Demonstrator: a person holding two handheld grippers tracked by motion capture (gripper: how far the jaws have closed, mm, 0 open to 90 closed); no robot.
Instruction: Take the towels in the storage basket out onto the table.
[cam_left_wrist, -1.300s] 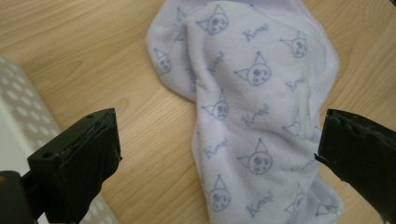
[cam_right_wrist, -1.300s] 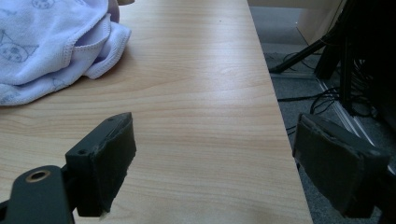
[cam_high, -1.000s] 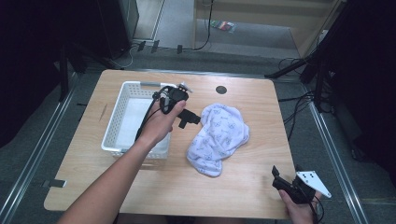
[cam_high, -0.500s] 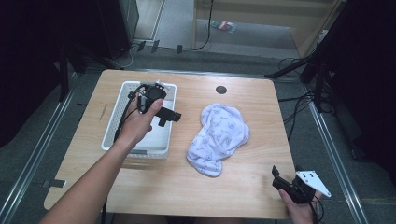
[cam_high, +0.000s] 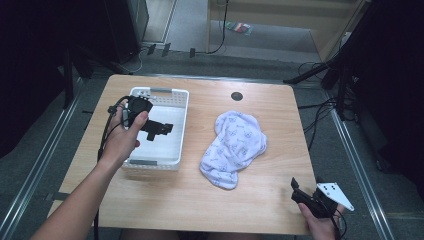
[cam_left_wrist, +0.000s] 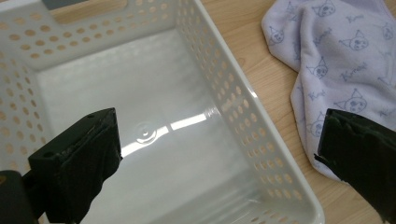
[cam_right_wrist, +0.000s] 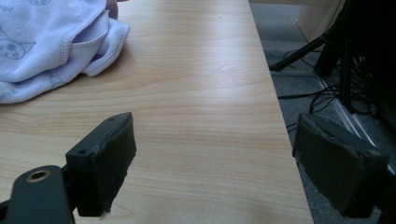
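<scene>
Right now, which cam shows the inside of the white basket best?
The left gripper view: it looks straight down into the white basket, showing the bare glossy floor and perforated walls between the open jaws. The high view shows the whole basket beside the cloth, but the left gripper covers part of it.

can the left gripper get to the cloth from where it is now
Probably yes. The left gripper hangs open over the white basket, and the printed cloth lies on the bare table just past the basket's right wall. Nothing stands between them; it would only need to clear that rim.
</scene>
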